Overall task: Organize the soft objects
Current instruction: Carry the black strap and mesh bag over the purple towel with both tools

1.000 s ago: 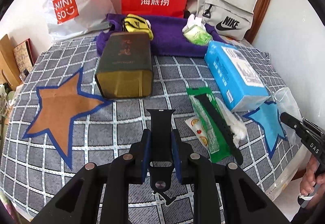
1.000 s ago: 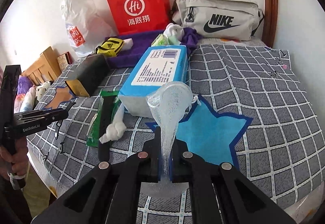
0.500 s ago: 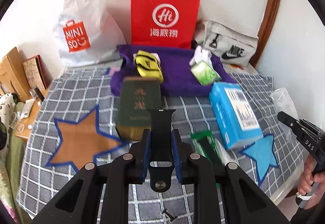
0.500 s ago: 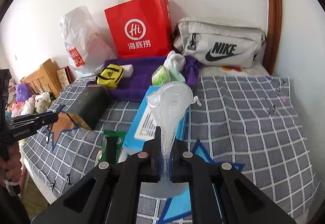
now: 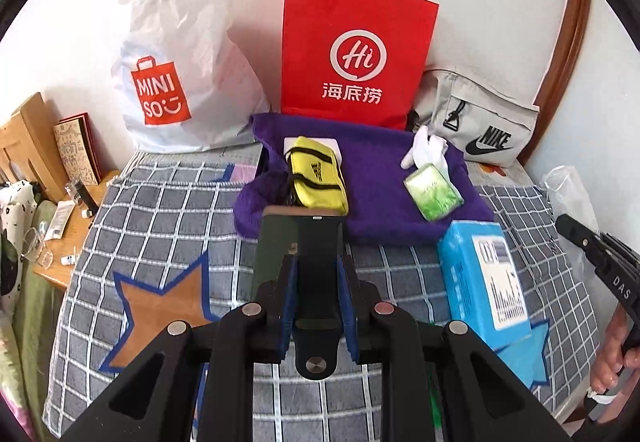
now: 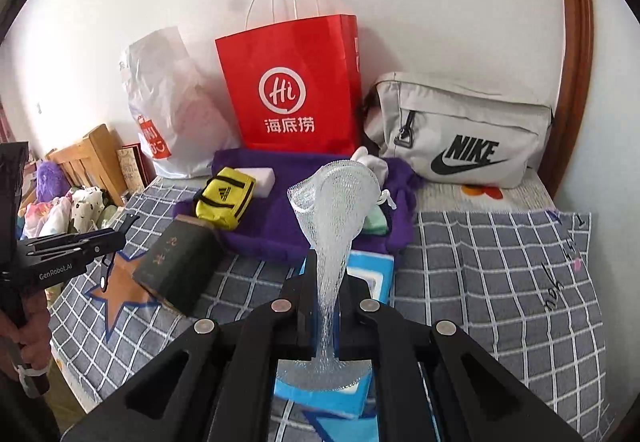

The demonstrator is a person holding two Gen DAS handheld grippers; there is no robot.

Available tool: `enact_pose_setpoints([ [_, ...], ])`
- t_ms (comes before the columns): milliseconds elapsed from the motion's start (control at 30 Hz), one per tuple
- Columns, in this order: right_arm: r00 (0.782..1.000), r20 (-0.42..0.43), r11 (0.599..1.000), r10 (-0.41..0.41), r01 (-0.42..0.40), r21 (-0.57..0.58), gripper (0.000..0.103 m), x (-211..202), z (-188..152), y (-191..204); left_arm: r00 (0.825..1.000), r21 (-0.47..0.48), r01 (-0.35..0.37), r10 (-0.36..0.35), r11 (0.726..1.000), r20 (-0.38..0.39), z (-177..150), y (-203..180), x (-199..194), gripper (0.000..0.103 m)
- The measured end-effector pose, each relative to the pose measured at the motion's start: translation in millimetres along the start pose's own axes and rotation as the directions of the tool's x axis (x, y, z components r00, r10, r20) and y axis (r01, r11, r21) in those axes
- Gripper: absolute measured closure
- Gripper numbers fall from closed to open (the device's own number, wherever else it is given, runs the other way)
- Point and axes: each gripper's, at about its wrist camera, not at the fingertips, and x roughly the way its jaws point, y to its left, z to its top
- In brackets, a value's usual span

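Left wrist view: left gripper (image 5: 318, 282) clenched on a black watch strap (image 5: 319, 262), pads pressing its two long edges; the strap's long axis runs straight along the fingers, squared end pointing away toward the purple towel (image 5: 376, 177), rounded end with a metal stud (image 5: 317, 364) pointing back at the camera. Strap held in the air over the checked grey bedspread (image 5: 160, 209)

Right wrist view: right gripper (image 6: 325, 316) clamped tight on a white mesh net (image 6: 336, 209), pinched to a narrow neck between the pads; long axis follows the fingers, flared open mouth pointing up and away, a smaller fan of mesh spreading below the jaws toward the camera. Net held aloft above the blue tissue pack (image 6: 370, 272)

Items on the bed, both views:
- purple towel at the far side, bearing a yellow pouch (image 5: 316, 171), a green packet (image 5: 434, 193) and a white glove (image 5: 426, 147)
- dark green box (image 6: 180, 258) just in front of the towel
- blue tissue pack to the right of the box
- red paper bag (image 5: 356, 57), white Miniso bag (image 5: 176, 53) and grey Nike bag (image 6: 460, 129) against the wall
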Motion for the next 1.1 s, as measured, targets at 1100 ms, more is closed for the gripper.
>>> enact_pose_setpoints([
  [1100,0.979,-0.190,0.996,0.072,-0.062,0.057,0.096,189.8,57.2,-56.8,0.998,0.026,0.000,0.002,1.000,-0.056,92.5,-29.6,122.2,0.083],
])
